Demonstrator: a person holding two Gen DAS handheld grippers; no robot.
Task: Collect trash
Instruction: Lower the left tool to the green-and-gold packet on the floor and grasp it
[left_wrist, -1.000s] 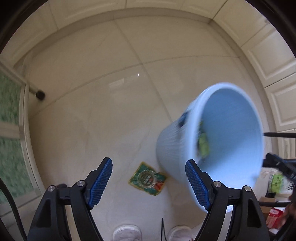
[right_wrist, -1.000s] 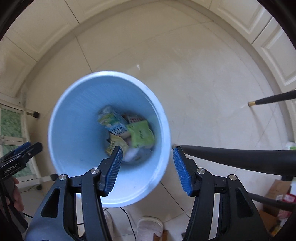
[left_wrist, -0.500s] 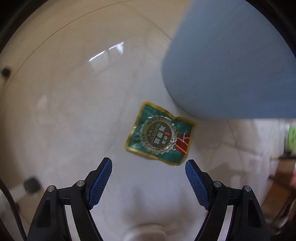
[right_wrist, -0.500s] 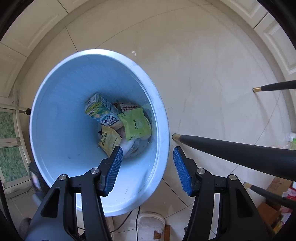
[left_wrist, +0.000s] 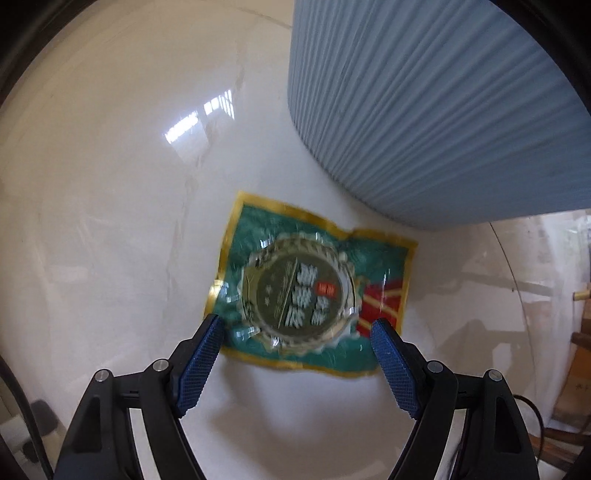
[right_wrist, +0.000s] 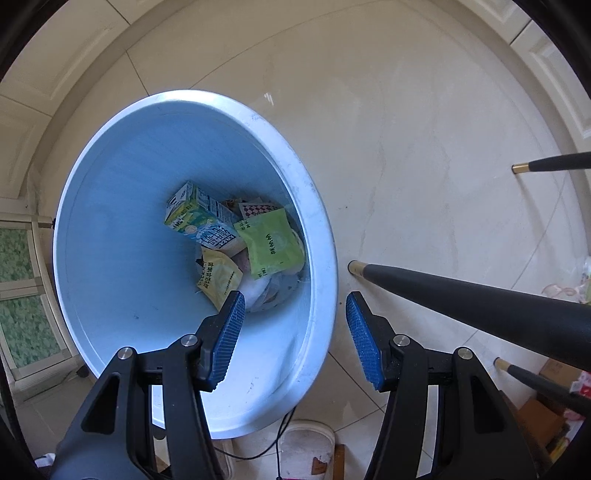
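Note:
A green and gold foil wrapper (left_wrist: 314, 291) with a round emblem lies flat on the pale tile floor, just left of the ribbed blue bin (left_wrist: 436, 103). My left gripper (left_wrist: 297, 332) is open and low over the wrapper, its fingertips either side of the near edge. In the right wrist view the blue bin (right_wrist: 317, 229) is seen from above, holding a milk carton (right_wrist: 201, 219), a green packet (right_wrist: 271, 245), a yellow packet (right_wrist: 218, 277) and other trash. My right gripper (right_wrist: 295, 314) is open and empty above the bin's near rim.
Black furniture legs with gold tips (right_wrist: 461, 295) slant in from the right, with another (right_wrist: 546, 164) farther back. Cardboard boxes (right_wrist: 543, 421) sit at the lower right. A white shoe (right_wrist: 306, 446) and a cable lie below the bin. Cabinet panels ring the floor.
My left gripper has dropped toward the floor, so the wrapper has grown large between its fingers. The bin has shifted slightly in the right wrist view.

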